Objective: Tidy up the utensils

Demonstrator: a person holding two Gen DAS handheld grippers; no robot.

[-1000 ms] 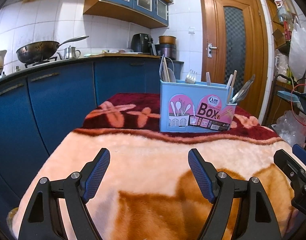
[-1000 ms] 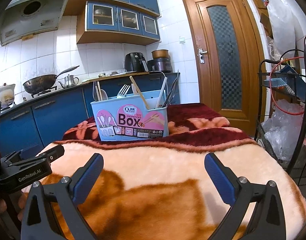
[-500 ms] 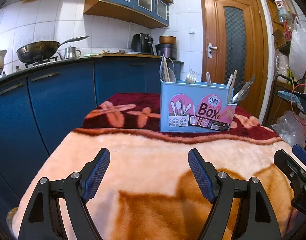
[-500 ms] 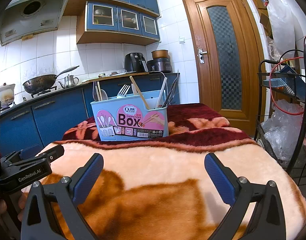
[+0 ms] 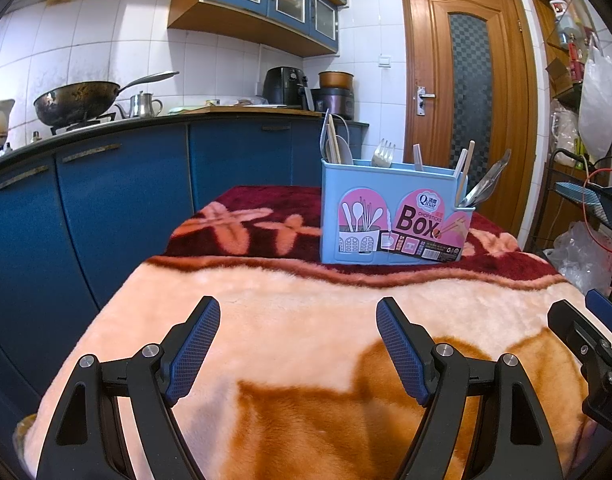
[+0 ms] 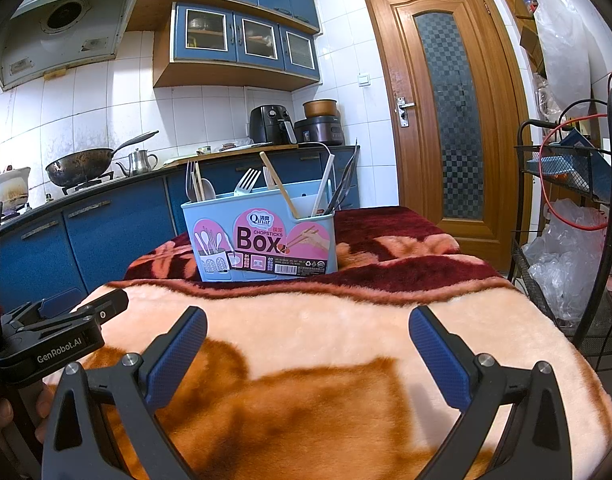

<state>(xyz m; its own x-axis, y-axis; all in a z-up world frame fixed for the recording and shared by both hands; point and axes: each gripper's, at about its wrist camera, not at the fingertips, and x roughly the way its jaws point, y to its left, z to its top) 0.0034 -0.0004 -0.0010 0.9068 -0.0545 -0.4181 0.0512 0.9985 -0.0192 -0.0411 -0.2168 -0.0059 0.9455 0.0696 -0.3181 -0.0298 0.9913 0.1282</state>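
The left claw (image 5: 297,320) stands wide open with nothing between its blue pads, hovering over the peach part of the blanket (image 5: 306,320) that covers the desk. The right claw (image 6: 308,330) is likewise spread wide and empty above the same blanket. Neither has shifted since the earlier frames; the views match throughout.

From the left claw, the light blue utensil box (image 5: 394,216) sits at about 1 o'clock on the dark red band of the blanket, well apart from the pads. From the right claw it lies near 11 o'clock. It stands upright, holding a fork (image 6: 245,182), chopsticks (image 6: 279,184) and other utensils that lean against its rim.

At 10 o'clock, further off, a wok (image 5: 75,100) rests on the stove above blue cabinets (image 5: 85,208); a wooden door (image 5: 466,100) stands at 1 o'clock.
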